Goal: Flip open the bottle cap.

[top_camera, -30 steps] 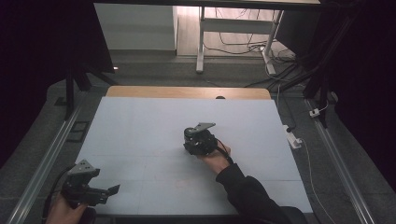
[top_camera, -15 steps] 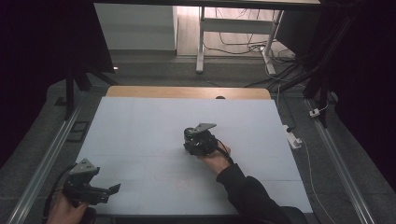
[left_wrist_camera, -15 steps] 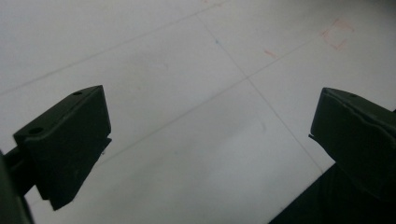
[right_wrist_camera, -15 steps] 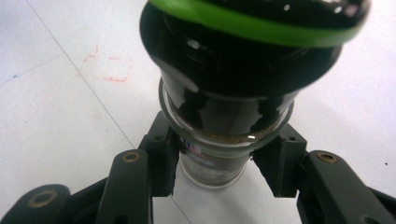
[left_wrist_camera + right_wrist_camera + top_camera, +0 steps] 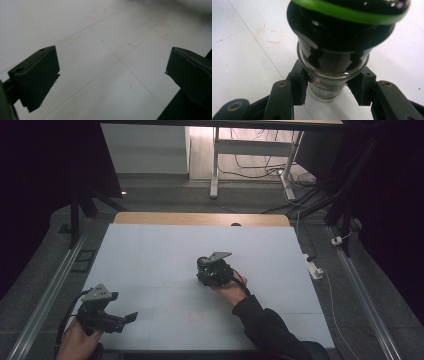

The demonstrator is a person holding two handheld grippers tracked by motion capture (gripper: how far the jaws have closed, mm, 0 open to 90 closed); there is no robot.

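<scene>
Broadly, the white worktop (image 5: 150, 250) is bare and faintly seamed, with small red marks (image 5: 163, 30), a strip of bare wood along its far edge, metal rails down both sides and cables on the dim floor beyond. Near the middle, well clear of every edge, the right tool (image 5: 214, 270) pinches a glass jar (image 5: 325, 86) with a black, green-ringed cap (image 5: 347, 22), its label too blurred to read. The left tool (image 5: 107, 312) sits at the near left corner, jaws spread wide over bare surface.
</scene>
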